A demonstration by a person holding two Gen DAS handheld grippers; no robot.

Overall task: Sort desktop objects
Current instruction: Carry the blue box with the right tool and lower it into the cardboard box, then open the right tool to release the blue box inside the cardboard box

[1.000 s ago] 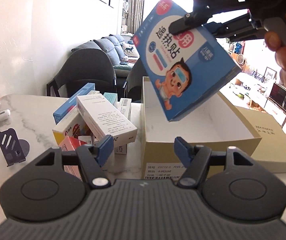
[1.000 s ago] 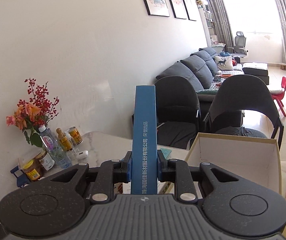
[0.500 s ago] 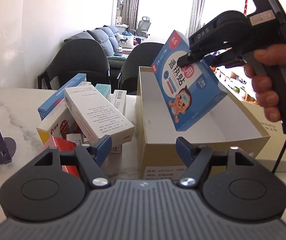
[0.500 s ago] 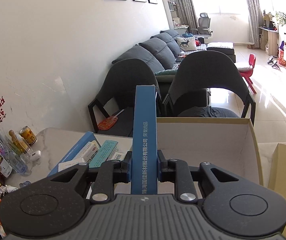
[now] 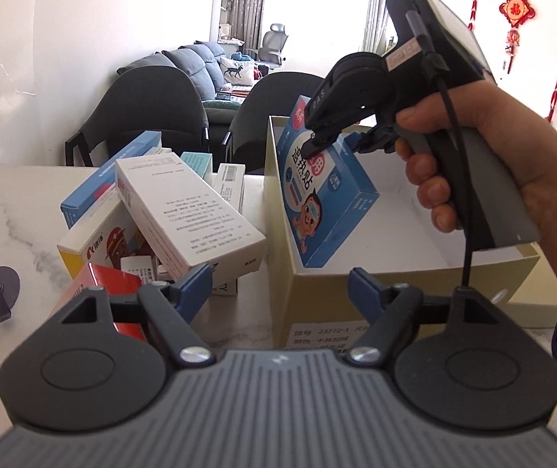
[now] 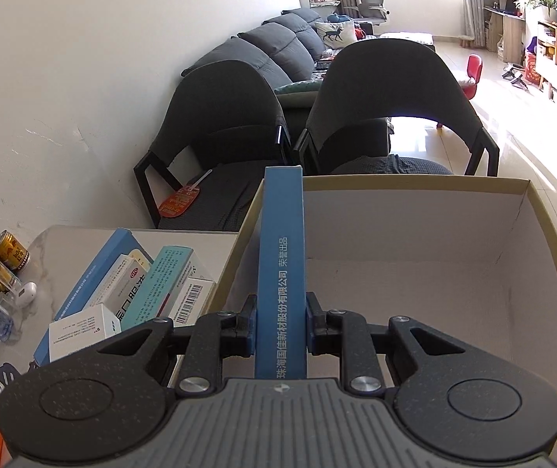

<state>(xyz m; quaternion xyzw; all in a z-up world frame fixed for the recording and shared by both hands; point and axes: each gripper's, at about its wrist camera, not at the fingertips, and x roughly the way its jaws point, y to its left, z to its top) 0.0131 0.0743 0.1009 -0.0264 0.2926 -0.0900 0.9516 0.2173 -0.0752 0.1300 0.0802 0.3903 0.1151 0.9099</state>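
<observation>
While the right gripper [image 5: 331, 144] clamps the blue box [image 5: 327, 199] by its upper edge, the box hangs tilted inside the mouth of the open carton [image 5: 278, 210], close against the carton's left wall, its lower corner down past the rim but, as far as the left wrist view shows, not yet on the white floor. Seen along the right gripper's own fingers, the blue box's [image 6: 280, 273] long axis runs straight ahead toward the carton's far wall [image 6: 414, 214], so the thin spine points forward and the printed face turns toward the heap. Letting go here would, by this reading, drop it on edge beside the wall; a lean to the right would lay it flat.

The left gripper [image 5: 280, 286] stands spread with nothing between its fingers, low in front of the carton's near wall. It is the nearer one to the heap of boxes [image 5: 169, 214] lying on the marble table [image 5: 21, 191] just left of the carton, where a white box [image 5: 188, 210] slants across the top.
</observation>
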